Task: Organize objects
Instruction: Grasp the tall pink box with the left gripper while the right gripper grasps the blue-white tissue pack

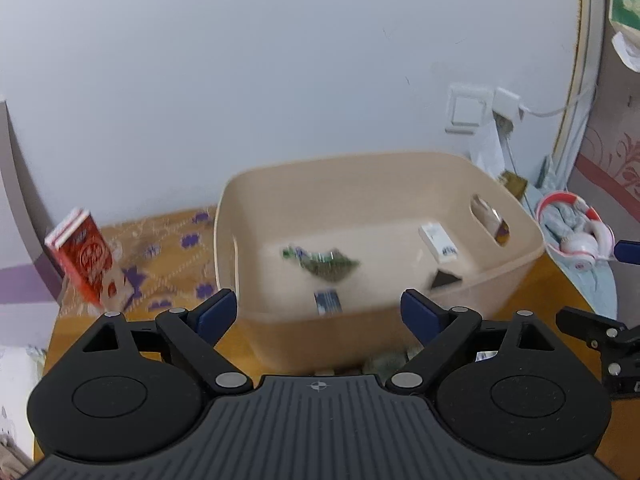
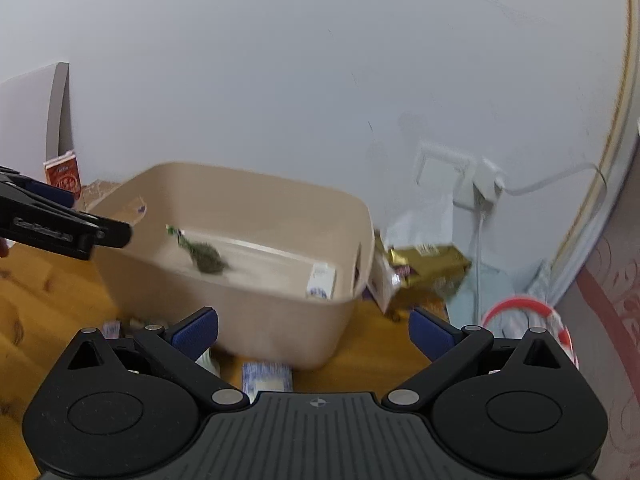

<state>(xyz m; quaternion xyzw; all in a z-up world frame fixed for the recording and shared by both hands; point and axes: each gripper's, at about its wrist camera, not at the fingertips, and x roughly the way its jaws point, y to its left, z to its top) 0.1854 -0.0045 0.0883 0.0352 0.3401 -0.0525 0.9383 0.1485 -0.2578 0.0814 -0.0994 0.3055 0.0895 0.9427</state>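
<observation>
Both tools empty. Left gripper (image 1: pixel 318 312) has its blue-padded jaws spread wide with nothing between them; right gripper (image 2: pixel 314 330) likewise stands fully apart and holds nothing.

Beige plastic bin with cut-out handles (image 1: pixel 400 328) sits on the wooden table (image 1: pixel 560 292), just beyond both tools. Inside: green crumpled packet (image 1: pixel 324 264) near the middle, white rectangular box (image 1: pixel 438 242) against the right wall, small blue-and-white sachet (image 1: pixel 328 301) at the near wall.

Still outside: red carton (image 1: pixel 82 256) far left, gold foil packet (image 2: pixel 428 270) just right of the bin, blue-patterned white sachets (image 2: pixel 266 376) on the table near the bin's near wall.

Risks, judged:
- frames blurred, so aim at the flat near sachets may miss
- thin sachets could slip from wide jaws
- a low reach may knock the bin's near wall and shove it
- the tools work close together, collision possible
</observation>
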